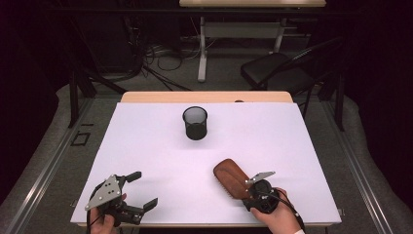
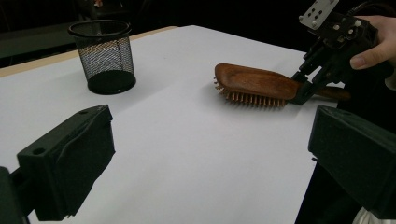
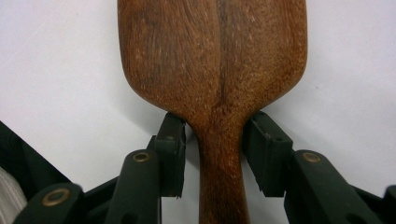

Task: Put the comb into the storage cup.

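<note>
A wooden hairbrush (image 1: 231,177) lies on the white table (image 1: 146,146), bristles down, at about 5 o'clock in the high view, with its handle pointing toward the near right edge. The right gripper (image 1: 254,187) is set over the neck of the brush, where the paddle narrows into the handle. In the right gripper view, one jaw stands on each side of the neck. A thin gap is seen at the left jaw, and at the right jaw contact cannot be told for sure, so the claw is judged to be closed around the handle but not yet pinching it firmly.

The left gripper (image 1: 138,190) is held at about 7 o'clock, near the front edge and well apart from the brush, with its jaws spread wide and nothing between them.

A black mesh cup (image 1: 195,123) stands upright at about 12 o'clock, far from both grippers, and nothing is seen in it.

The step in hand is judged to be the grasping of the brush. For the next move, the jaws should be pressed fully on the neck before any lift, because the paddle is heavier than the handle and could tilt down. The cup is probably the place where the brush is to be put, handle or head first.
</note>
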The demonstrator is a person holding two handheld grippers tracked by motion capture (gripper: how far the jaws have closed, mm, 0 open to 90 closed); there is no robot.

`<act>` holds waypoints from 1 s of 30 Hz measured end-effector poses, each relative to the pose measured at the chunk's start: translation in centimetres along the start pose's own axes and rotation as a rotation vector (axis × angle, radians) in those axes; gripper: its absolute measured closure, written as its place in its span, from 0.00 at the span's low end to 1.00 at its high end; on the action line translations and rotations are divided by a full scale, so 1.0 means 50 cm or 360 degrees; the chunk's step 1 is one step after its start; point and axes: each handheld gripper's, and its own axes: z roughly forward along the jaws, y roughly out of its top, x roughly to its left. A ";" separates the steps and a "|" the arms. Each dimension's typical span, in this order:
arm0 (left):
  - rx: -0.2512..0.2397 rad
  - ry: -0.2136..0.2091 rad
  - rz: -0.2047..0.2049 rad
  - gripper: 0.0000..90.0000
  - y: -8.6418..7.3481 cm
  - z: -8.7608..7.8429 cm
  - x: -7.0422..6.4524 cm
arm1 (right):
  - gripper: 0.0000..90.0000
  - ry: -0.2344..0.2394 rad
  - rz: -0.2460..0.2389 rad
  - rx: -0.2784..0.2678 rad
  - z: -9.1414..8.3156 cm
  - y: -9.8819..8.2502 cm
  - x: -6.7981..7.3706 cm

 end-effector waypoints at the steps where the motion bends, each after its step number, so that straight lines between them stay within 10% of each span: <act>1: 0.0001 0.0000 0.0001 0.01 0.000 0.000 0.000 | 0.68 -0.0006 -0.0009 0.0021 -0.001 0.001 0.000; 30: 0.0010 0.0002 -0.0006 0.01 0.000 0.000 0.000 | 0.78 -0.0010 -0.0048 0.0036 -0.003 0.000 -0.001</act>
